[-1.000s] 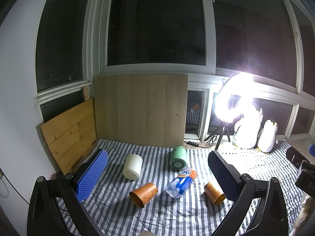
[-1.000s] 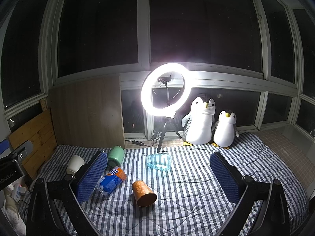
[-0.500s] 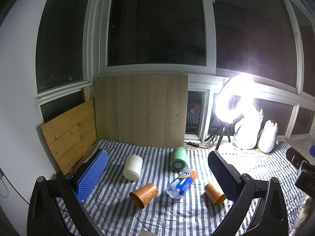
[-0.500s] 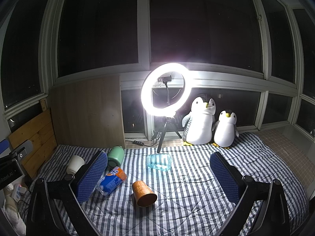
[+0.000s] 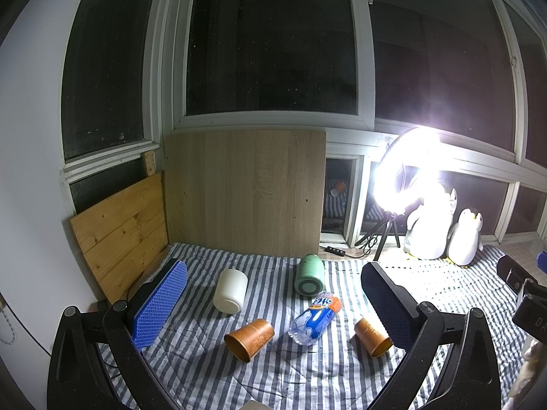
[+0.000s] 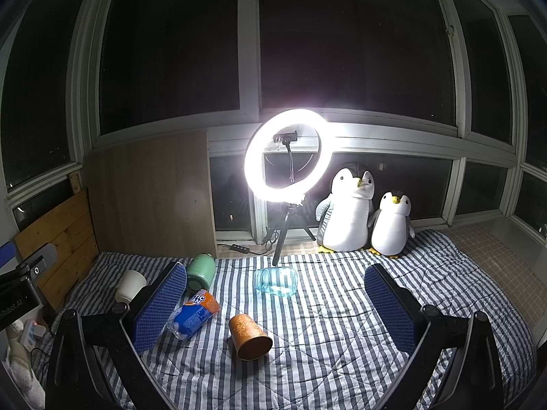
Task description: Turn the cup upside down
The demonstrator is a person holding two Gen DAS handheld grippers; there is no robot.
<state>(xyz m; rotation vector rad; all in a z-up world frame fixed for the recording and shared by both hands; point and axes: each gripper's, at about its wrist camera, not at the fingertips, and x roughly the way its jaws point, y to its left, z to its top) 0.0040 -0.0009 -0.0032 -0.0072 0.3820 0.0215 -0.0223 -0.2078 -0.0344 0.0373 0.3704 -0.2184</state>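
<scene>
Several cups lie on their sides on a striped blanket (image 5: 205, 369). In the left wrist view I see an orange paper cup (image 5: 249, 339), a second orange cup (image 5: 371, 336) partly behind my right finger, a white cup (image 5: 230, 291) and a green cup (image 5: 309, 275). My left gripper (image 5: 273, 304) is open and empty, above and short of them. In the right wrist view an orange cup (image 6: 249, 336) lies between the fingers, with a clear glass jar (image 6: 276, 281), the green cup (image 6: 201, 271) and the white cup (image 6: 130, 285) beyond. My right gripper (image 6: 276, 304) is open and empty.
A plastic bottle (image 5: 315, 312) with a blue-orange label lies among the cups; it also shows in the right wrist view (image 6: 193, 314). A bright ring light (image 6: 288, 157) on a tripod and two plush penguins (image 6: 352, 212) stand at the back. Wooden boards (image 5: 244, 191) lean on the windows.
</scene>
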